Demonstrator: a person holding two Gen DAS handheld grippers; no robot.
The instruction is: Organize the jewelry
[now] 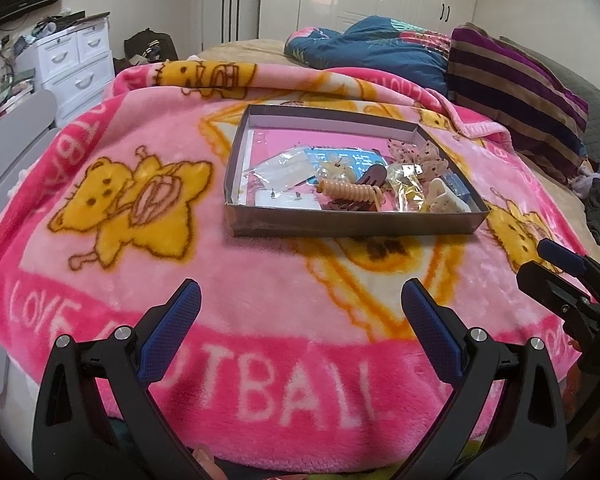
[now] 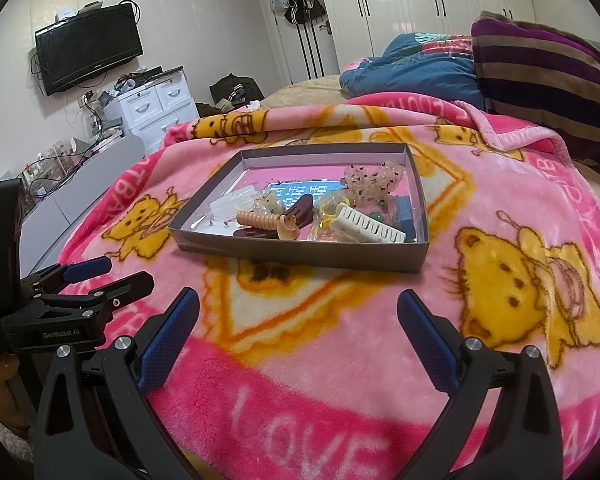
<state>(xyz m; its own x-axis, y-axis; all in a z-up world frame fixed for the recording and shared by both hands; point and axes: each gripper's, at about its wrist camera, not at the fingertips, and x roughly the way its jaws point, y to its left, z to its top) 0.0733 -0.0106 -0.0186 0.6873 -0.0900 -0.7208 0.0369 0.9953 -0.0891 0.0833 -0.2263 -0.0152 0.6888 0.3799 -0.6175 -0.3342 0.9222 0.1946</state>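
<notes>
A shallow grey box lies on a pink bear-print blanket. Inside are a peach spiral hair tie, a brown hair claw, a white hair claw, a dotted scrunchie, clear packets and a card with ear studs. My left gripper is open and empty, short of the box. My right gripper is open and empty, also short of the box.
The blanket covers a bed with a blue quilt and a striped purple blanket at the far right. A white drawer unit stands at the left, white wardrobes behind.
</notes>
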